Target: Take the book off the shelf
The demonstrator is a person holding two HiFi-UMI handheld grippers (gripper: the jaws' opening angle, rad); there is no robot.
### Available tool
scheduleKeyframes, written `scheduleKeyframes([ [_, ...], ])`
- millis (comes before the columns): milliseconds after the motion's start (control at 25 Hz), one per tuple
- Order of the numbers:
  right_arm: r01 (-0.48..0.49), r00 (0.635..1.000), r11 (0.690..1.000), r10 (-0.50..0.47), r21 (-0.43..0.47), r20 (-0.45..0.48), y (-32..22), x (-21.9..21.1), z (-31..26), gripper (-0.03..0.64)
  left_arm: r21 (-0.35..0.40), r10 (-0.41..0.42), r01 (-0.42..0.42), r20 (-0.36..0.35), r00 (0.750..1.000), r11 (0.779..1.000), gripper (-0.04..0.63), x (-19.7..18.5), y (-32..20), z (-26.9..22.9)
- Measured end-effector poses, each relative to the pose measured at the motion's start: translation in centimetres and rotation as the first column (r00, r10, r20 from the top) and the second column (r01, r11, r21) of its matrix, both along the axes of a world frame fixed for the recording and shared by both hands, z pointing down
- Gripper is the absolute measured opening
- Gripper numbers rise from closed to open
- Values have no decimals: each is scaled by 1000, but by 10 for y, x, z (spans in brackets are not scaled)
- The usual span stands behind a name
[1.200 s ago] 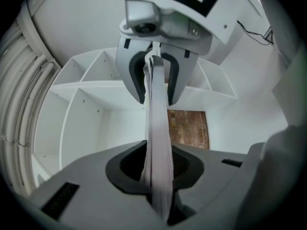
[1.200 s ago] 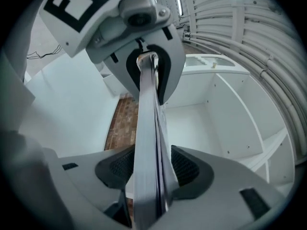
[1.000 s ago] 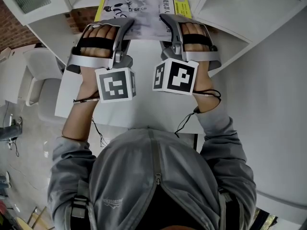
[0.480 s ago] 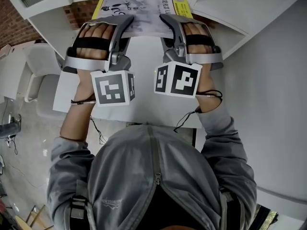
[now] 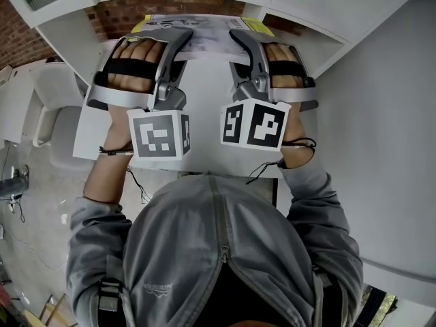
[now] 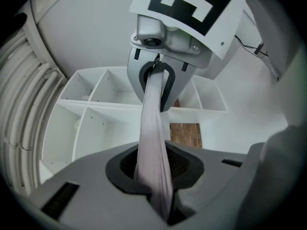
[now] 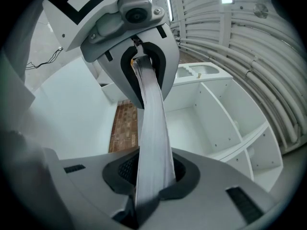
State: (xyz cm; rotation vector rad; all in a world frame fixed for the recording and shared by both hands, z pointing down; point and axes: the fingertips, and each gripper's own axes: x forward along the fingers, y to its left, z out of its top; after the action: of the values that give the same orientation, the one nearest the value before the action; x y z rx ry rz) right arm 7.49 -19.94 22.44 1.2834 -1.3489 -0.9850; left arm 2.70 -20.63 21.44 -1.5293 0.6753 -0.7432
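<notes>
— Where's the book?
— Held flat between both grippers, over the desk's far edge, near the shelf.
— Left gripper?
— Jaws clamped on the book's left edge.
— Right gripper?
— Its jaws have just been closing; they now pinch the right edge.

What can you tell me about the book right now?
The book is a thin paperback: greyish printed cover, yellow at both far corners. It lies roughly level before the white shelf; whether a board supports it is unclear. The left gripper and right gripper clamp its near edge, the right jaws having just closed on it. Edge-on, its pale pages bow slightly.
</notes>
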Motion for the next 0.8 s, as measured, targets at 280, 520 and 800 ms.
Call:
scheduleKeyframes([
  [280,-49,998,994,53,-102,41,9,20,49,81,-84,57,-53,55,997,995,77,21,6,48],
  [520,-77,994,980,90,-183,64,16,36,96,81,-168,96,-81,84,992,982,78,38,11,92],
  [800,-91,987,958,122,-273,99,19,47,152,81,-268,117,-82,118,986,960,78,49,13,147],
])
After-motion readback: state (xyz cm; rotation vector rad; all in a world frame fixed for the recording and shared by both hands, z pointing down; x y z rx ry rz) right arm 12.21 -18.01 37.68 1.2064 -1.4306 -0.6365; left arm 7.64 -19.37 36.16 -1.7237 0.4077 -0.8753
